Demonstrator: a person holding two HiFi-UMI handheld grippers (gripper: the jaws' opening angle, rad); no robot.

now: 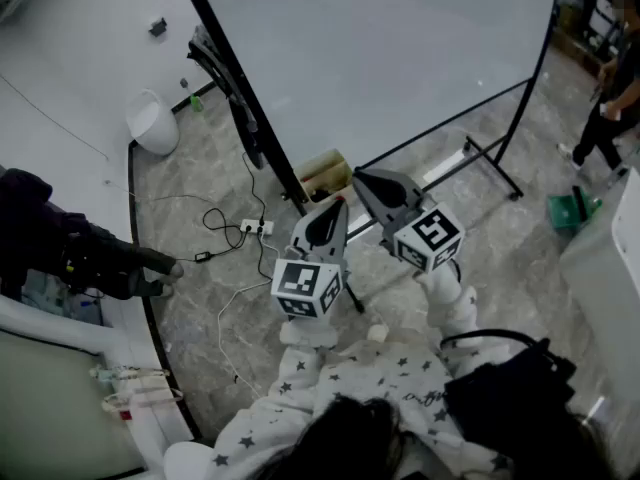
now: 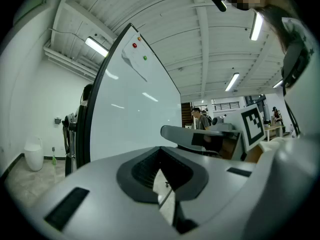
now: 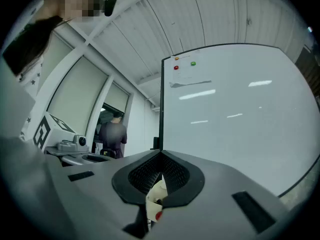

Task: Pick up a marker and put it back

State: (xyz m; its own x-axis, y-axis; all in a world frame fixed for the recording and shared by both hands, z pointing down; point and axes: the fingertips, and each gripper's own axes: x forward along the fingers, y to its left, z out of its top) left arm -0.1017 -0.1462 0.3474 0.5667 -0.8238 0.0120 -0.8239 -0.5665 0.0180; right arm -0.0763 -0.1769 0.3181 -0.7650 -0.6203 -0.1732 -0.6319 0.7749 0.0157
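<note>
I see no marker plainly in any view. The whiteboard point(image 1: 400, 48) stands on a wheeled frame ahead of me and fills the left gripper view point(image 2: 135, 109) and the right gripper view point(image 3: 235, 124). Red and green magnets point(image 3: 184, 65) hold a sheet near its top. My left gripper point(image 1: 333, 208) is raised in front of the board, its jaws shut with nothing between them point(image 2: 161, 160). The right gripper point(image 1: 362, 180) points at the board's lower edge, also shut point(image 3: 160, 160). A small pale thing with a red spot point(image 3: 156, 200) shows through the gap under its jaws; I cannot tell what it is.
A cardboard box point(image 1: 325, 173) sits at the board's foot, beside a power strip with cables point(image 1: 255, 228). The stand's legs point(image 1: 490, 163) spread over the marble floor. A white bin point(image 1: 152, 120) stands far left. People stand at left point(image 1: 60, 248) and far right point(image 1: 610, 118).
</note>
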